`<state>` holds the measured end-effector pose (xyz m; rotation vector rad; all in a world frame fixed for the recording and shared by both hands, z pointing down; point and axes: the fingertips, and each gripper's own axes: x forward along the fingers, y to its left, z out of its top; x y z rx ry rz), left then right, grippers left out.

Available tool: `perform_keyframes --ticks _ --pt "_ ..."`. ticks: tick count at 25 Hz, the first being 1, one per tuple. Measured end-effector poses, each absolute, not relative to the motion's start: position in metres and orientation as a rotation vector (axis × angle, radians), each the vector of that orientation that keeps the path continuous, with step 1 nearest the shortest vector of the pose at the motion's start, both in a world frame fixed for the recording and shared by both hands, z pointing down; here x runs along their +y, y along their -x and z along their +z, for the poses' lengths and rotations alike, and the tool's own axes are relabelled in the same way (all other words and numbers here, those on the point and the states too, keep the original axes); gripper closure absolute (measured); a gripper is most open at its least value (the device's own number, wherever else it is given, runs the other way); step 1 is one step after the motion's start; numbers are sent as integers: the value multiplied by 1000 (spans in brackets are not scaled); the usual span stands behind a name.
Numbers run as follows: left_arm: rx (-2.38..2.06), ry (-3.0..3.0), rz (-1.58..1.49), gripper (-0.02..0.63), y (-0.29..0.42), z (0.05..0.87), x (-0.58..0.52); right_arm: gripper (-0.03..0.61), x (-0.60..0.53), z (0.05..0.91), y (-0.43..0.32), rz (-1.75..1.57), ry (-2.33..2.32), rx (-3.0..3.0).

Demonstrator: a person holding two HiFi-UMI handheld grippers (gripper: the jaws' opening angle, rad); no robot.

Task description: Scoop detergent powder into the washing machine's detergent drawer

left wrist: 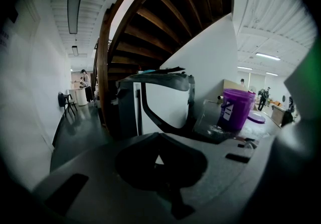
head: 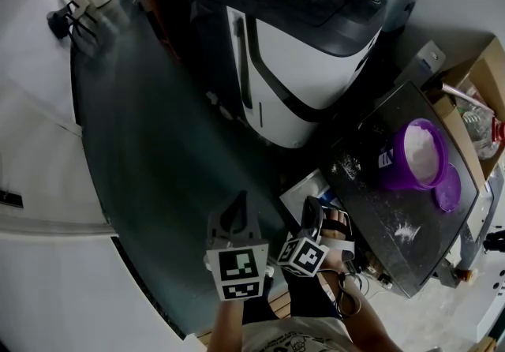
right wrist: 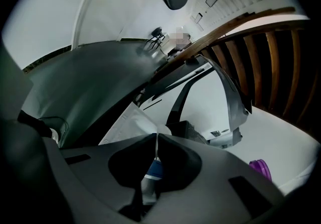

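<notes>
Left gripper jaws are shut, empty. Right gripper jaws pinch one thin white-and-blue item. One washer stands ahead of the left jaws, one purple tub ahead-right.

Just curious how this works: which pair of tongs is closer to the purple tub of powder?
Right. The right tongs hang by the table edge, down-left of the purple tub; the left tongs sit farther left, over the dark floor.
</notes>
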<state>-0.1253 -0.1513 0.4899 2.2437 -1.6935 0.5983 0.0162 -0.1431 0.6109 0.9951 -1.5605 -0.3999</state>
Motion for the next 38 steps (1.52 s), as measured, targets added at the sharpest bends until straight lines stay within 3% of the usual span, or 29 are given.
perform_keyframes --ticks 16,29,38 --pt "-1714 -2236 590 612 127 485 -145 557 -143 607 -24 -374 -1028 -1569" --pt "-1735 -2240 561 612 133 474 -142 557 -140 582 -32 117 -1347 -1820" --pt "-1736 -2289 520 612 130 454 -146 557 -142 535 -38 237 -1549 -1918"
